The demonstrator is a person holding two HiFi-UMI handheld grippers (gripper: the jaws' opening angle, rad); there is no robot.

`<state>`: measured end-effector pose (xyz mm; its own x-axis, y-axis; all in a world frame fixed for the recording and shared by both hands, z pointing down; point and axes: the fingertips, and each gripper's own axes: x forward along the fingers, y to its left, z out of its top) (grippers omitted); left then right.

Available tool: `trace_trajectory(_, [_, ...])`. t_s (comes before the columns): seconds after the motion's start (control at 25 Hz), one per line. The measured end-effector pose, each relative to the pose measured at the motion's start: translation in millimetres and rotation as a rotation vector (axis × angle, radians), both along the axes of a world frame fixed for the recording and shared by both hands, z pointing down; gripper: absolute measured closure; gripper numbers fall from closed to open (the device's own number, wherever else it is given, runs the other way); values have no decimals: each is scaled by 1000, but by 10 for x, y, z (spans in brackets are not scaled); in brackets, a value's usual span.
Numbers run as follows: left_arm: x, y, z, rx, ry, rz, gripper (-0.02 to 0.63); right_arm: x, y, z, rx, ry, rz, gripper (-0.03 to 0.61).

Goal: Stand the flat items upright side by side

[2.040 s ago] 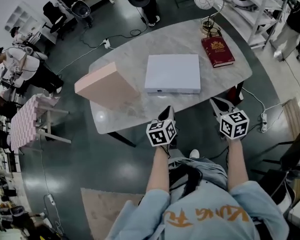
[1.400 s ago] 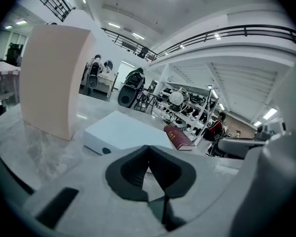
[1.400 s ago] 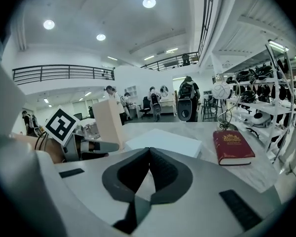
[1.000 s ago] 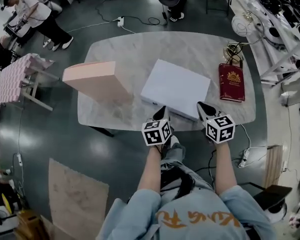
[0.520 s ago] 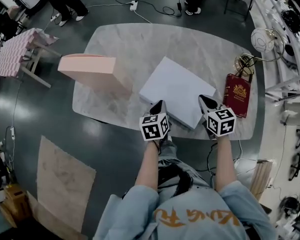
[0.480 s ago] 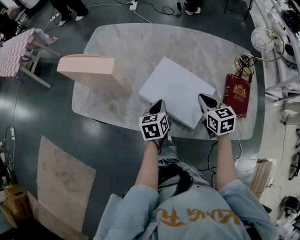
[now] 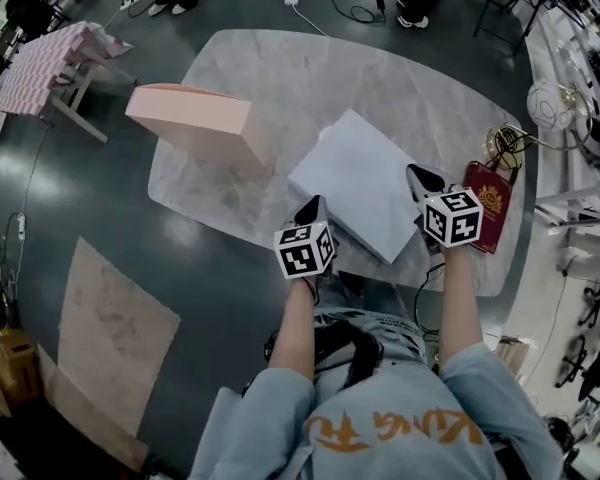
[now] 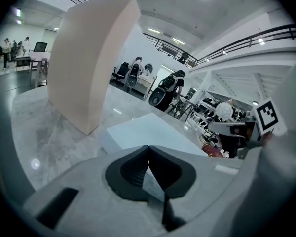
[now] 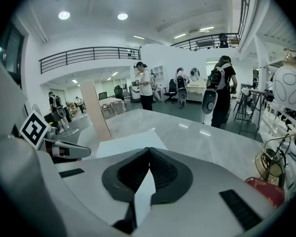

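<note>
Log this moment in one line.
left gripper shut, empty; right gripper shut, empty; white box flat; pink box upright; red book flat

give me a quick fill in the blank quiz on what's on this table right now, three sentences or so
1. The pink box stands ____ on the marble table.
2. The white box lies flat between the pink box and the ____ book.
3. The left gripper and the right gripper both have their jaws ____.

Missing words: upright; red; shut
</note>
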<state>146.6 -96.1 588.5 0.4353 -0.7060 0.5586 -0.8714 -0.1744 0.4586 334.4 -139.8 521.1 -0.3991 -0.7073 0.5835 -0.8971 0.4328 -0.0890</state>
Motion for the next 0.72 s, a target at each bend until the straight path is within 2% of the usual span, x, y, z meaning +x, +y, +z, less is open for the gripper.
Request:
trace_trajectory(0.24, [-21,27,51,-28,96,-84,601,-112,-331,84,-34,39,-127,577])
trace_trajectory(0.52, [-111,48,137,-51,59,-219,600,-246,-603,224,-78,90,-299,577])
trace_trajectory(0.72, [-11,85,275,-88,74,-270,522,-188,-800,395,-116,122,-379,570])
